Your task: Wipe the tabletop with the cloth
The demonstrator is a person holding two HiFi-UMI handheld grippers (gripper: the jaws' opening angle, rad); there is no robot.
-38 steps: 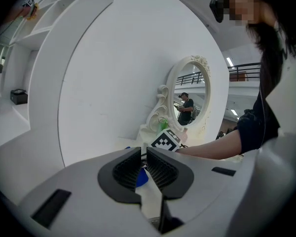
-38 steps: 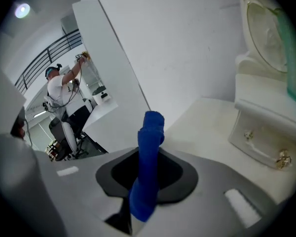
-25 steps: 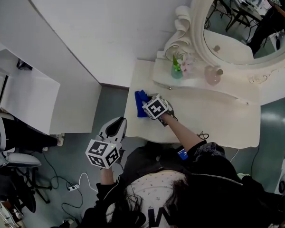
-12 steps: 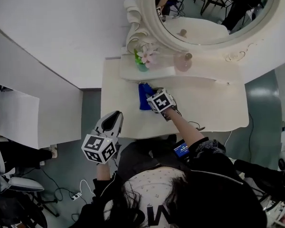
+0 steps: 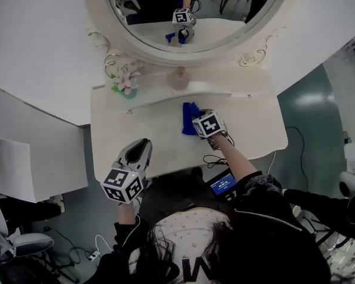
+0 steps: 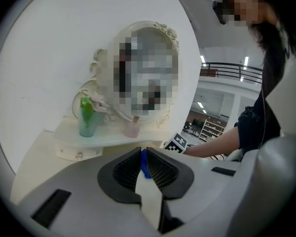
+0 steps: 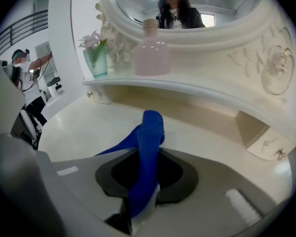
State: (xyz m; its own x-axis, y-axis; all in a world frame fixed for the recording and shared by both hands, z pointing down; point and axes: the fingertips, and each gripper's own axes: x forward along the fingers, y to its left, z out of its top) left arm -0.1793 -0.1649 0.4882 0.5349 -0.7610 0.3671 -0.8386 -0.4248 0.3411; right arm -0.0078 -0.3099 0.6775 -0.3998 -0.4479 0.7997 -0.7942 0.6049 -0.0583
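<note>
A blue cloth (image 5: 189, 117) lies bunched on the cream tabletop (image 5: 142, 123), just in front of the raised shelf. My right gripper (image 5: 198, 119) is shut on the cloth, and a fold of the cloth (image 7: 147, 147) runs up between its jaws and over onto the table. My left gripper (image 5: 143, 147) hovers at the table's front edge, left of the cloth and apart from it. Its jaws (image 6: 144, 164) stand nearly together with nothing between them; the cloth shows far off through the slit.
A raised shelf (image 5: 160, 93) along the back carries a green vase with flowers (image 5: 127, 87) and a pink bottle (image 5: 178, 78), under an oval mirror (image 5: 183, 16). A black cable (image 5: 216, 158) lies near the front edge. A device with a blue screen (image 5: 223, 184) sits below it.
My right gripper has dragged the cloth rightward along the tabletop, from near the left end toward the middle. The left gripper stayed by the front edge.
</note>
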